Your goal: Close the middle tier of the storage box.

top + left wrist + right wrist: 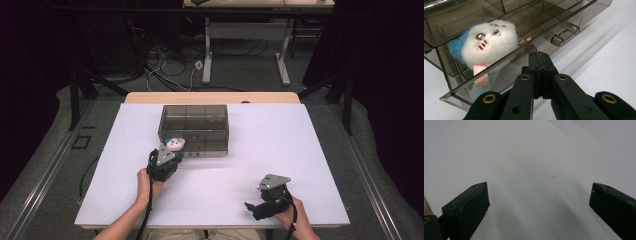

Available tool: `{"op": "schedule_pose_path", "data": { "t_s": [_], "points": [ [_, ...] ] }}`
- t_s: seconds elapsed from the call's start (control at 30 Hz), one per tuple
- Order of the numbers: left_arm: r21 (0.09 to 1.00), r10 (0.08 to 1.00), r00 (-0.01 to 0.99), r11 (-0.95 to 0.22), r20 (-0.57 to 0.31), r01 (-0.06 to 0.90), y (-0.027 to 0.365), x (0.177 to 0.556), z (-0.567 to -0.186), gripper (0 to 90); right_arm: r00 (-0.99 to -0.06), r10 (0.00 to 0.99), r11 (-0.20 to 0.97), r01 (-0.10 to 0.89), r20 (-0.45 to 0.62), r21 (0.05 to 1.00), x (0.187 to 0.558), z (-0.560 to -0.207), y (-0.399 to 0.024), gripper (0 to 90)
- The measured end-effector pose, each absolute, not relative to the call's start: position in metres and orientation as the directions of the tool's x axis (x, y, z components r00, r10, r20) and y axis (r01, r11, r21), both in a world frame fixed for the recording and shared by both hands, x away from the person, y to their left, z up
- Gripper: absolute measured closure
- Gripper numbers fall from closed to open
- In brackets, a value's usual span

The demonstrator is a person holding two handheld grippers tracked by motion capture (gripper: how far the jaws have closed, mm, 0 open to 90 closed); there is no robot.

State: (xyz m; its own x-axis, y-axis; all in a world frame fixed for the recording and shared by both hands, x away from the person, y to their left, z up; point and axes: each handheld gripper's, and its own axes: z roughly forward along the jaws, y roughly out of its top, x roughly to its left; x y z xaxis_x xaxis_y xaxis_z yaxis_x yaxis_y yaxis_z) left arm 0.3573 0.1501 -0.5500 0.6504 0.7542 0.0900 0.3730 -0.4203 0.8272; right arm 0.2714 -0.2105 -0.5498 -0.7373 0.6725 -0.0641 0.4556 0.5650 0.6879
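Plush toy (490, 42) lies in smoky drawer box's (564, 15) open drawer.

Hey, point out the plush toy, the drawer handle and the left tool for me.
Plush toy (490, 41): left gripper view, on its white face.
Drawer handle (564, 35): left gripper view, on the clear bar at the drawer front.
Left tool (540, 62): left gripper view, at the tips of its shut jaws.

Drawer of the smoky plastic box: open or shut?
Open. In the left gripper view the drawer stands pulled out from the box, with the plush toy lying in it.
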Motion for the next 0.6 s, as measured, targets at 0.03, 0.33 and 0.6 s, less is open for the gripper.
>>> {"op": "schedule_pose_path", "data": {
  "t_s": [0.03, 0.33, 0.6],
  "points": [
    [0.827, 0.754, 0.65, -0.424, 0.097, 0.369, 0.1494, 0.3581, -0.5499, 90.0, -0.737, 0.673, 0.565, 0.456, -0.064, 0.688, 0.2714, -0.5498, -0.2106, 2.3],
    [0.832, 0.761, 0.641, -0.416, 0.099, 0.366, 0.149, 0.3607, -0.5498, 90.0, -0.737, 0.673, 0.563, 0.457, -0.061, 0.689, 0.2717, -0.5499, -0.2113, 2.3],
    [0.836, 0.771, 0.63, -0.405, 0.094, 0.37, 0.1528, 0.3628, -0.5487, 90.0, -0.738, 0.672, 0.564, 0.456, -0.061, 0.689, 0.2717, -0.55, -0.2111, 2.3]
  ]
}}
